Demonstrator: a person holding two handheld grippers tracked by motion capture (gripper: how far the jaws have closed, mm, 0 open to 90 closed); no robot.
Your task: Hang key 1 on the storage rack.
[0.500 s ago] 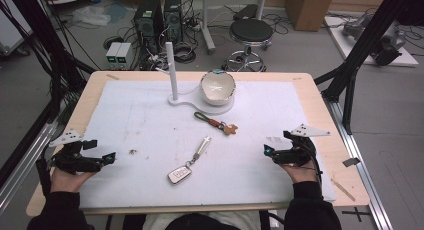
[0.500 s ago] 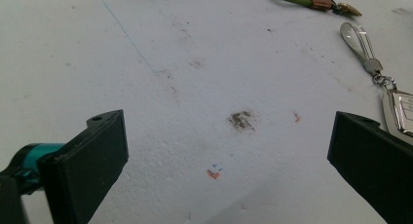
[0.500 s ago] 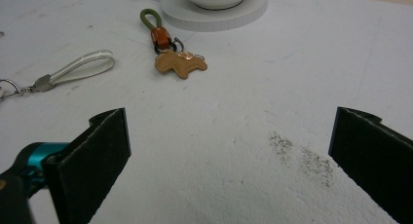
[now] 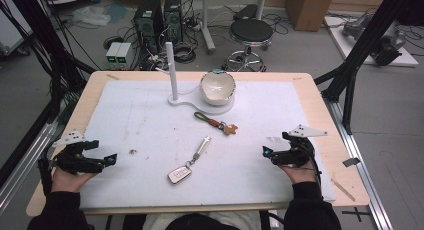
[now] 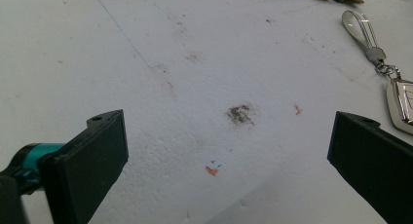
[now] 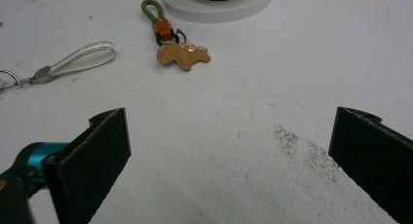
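Note:
A silver car key fob on a white strap lies near the middle of the white foam sheet. Farther back lies a keychain with a green loop and a brown animal charm. My left gripper rests at the sheet's left front, open with nothing between its fingers. The right gripper rests at the right front, also open and holding nothing. In the left gripper view my left gripper points at bare foam, with the fob at the right edge. In the right gripper view my right gripper faces the charm.
A white stand with an upright post and a white bowl on its base sits at the back middle. Wooden table edges frame the foam. Black frame legs stand at both sides; a stool and computers are on the floor beyond.

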